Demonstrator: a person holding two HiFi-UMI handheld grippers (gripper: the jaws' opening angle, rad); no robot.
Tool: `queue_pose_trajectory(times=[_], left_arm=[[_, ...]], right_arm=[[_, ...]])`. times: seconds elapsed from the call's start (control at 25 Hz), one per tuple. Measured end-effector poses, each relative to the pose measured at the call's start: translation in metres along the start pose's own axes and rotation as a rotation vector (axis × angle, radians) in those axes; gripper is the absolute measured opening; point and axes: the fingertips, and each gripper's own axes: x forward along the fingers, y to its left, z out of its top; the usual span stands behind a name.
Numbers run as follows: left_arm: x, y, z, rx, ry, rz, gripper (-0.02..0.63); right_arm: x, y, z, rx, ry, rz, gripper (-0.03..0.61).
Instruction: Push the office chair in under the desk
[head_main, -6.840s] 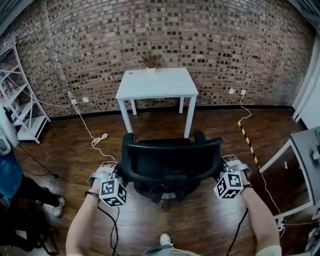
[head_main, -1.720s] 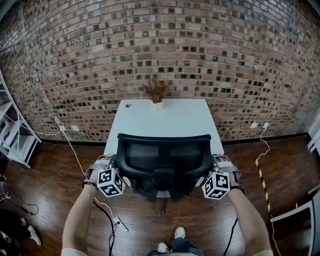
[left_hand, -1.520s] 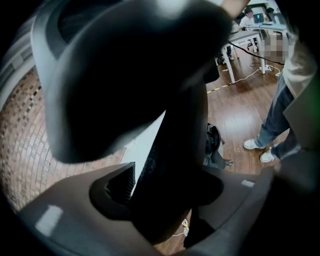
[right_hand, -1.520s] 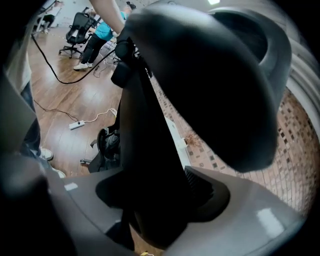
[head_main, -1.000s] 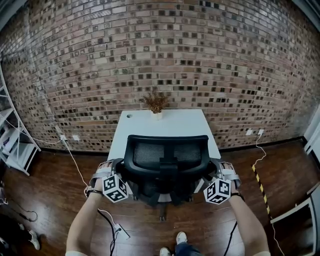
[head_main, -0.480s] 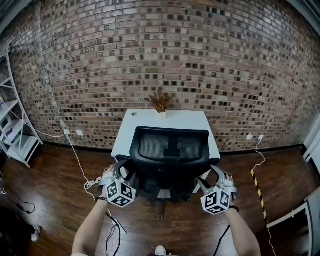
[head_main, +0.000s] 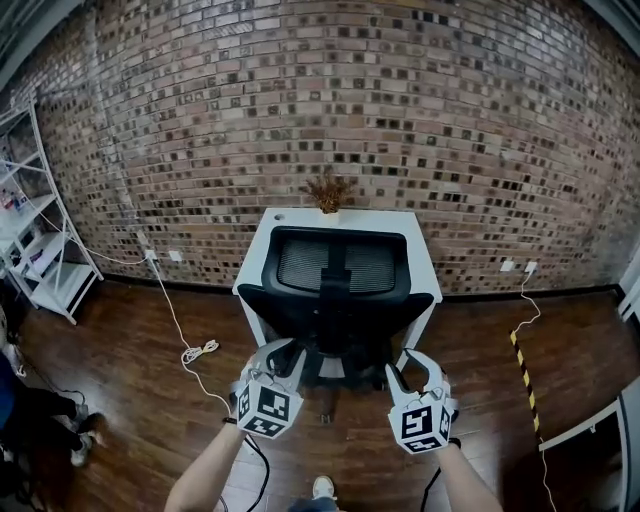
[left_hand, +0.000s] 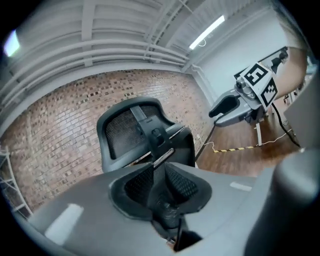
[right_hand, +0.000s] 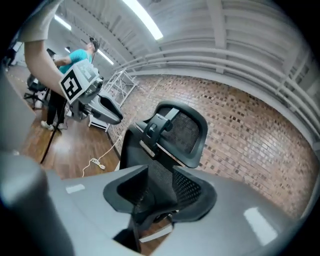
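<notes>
The black mesh office chair (head_main: 335, 265) stands with its seat tucked under the white desk (head_main: 418, 262) against the brick wall. Both grippers hang in the air on my side of it, apart from the chair. My left gripper (head_main: 280, 350) is below the chair's left side, its jaws closing with nothing between them. My right gripper (head_main: 412, 365) is below the right side, its jaws closing on nothing too. The left gripper view shows the chair (left_hand: 127, 135) beyond the narrow gap of its own jaws (left_hand: 159, 167). The right gripper view shows the chair (right_hand: 185, 130) past its own jaws (right_hand: 160, 172).
A dried plant (head_main: 328, 190) stands at the desk's back edge. A white shelf rack (head_main: 40, 230) is at the left wall. A white cable (head_main: 195, 352) lies on the wooden floor left of the desk. Yellow-black tape (head_main: 522, 350) and another table's corner (head_main: 600, 420) are at the right.
The chair has gone further under the desk. Both grippers have let go of its back, drawn toward me and lowered, and their jaws have narrowed.
</notes>
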Motion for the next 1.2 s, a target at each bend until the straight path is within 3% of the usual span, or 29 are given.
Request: queue_pose_trajectory(times=[0.32,0.6,0.96,1.2], left_arm=[[-0.062,-0.083,0.047,-0.104,-0.073,-0.05,0.017],[-0.122,-0.134,0.072,-0.255,-0.121,-0.049,0.015],[-0.176,-0.172,0.1,-0.399,-0.203,-0.038,0.015],[-0.188,-0.179,0.1,-0.56,-0.198,-0.108,0.015]], right_arm=[[-0.078,0.034,0.024,0.141,-0.117,0.048,0.056],[-0.142,0.057,0.048,0.257,-0.225,0.092,0.0],[-0.192,0.077,0.058,0.491,-0.3,0.184,0.0],[-0.198,0.092,0.063,0.539,-0.277,0.166,0.0]])
